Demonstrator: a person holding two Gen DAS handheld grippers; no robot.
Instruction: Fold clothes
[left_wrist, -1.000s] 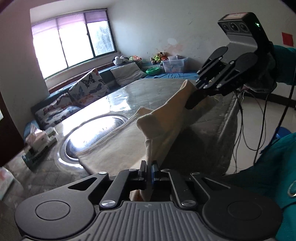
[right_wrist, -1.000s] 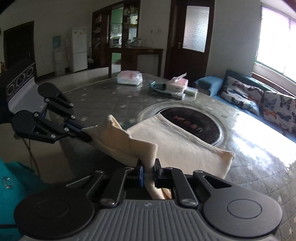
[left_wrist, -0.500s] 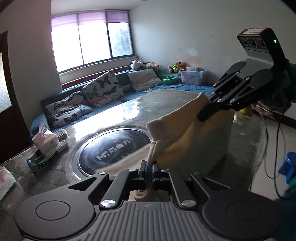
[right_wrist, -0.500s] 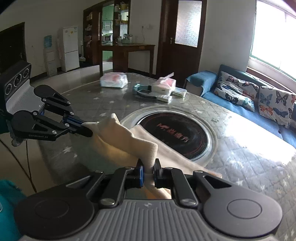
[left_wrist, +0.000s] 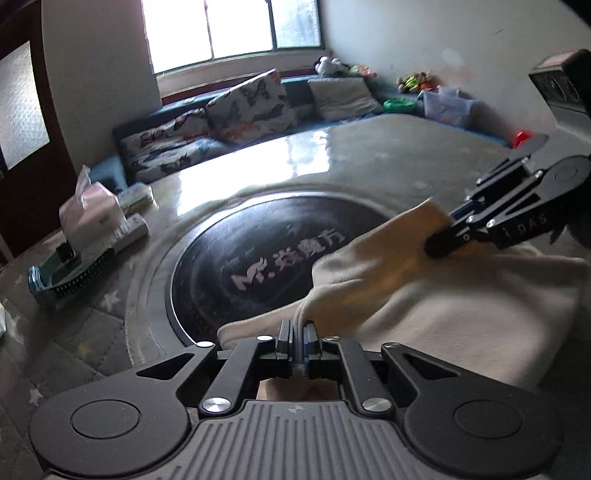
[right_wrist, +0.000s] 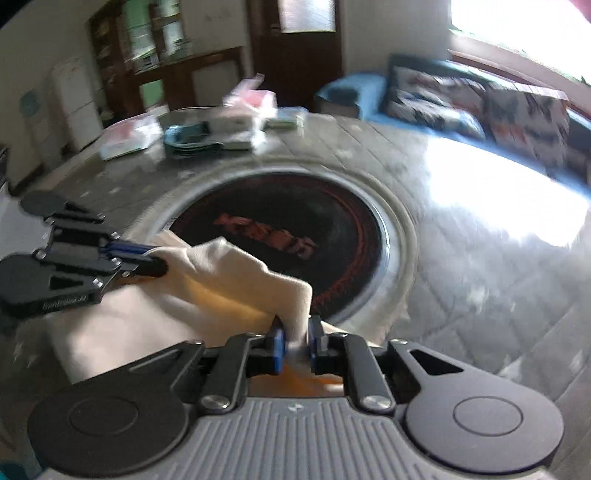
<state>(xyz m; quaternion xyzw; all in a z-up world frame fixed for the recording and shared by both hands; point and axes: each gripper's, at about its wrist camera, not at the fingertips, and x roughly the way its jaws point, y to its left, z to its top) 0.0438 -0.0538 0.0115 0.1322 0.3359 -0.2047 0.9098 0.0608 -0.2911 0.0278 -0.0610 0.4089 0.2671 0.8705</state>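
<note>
A cream cloth garment (left_wrist: 436, 306) lies at the near side of the round table, its near edge lifted and folded over itself. My left gripper (left_wrist: 297, 332) is shut on one corner of that edge. My right gripper (right_wrist: 295, 338) is shut on the other corner of the cream garment (right_wrist: 229, 280). Each gripper shows in the other's view: the right one (left_wrist: 439, 247) at the right, the left one (right_wrist: 155, 267) at the left. The cloth sags between the two.
The table has a quilted grey cover (right_wrist: 461, 295) and a black round inset with lettering (left_wrist: 266, 266) in the middle. A tissue box (left_wrist: 92, 214) and a teal basket (left_wrist: 66, 277) stand at the far left. A sofa with butterfly cushions (left_wrist: 243, 107) is beyond.
Both grippers have carried the held edge forward and down over the table. The black inset, covered by cloth a second ago, is now bare, and the cloth is bunched at the near side.
</note>
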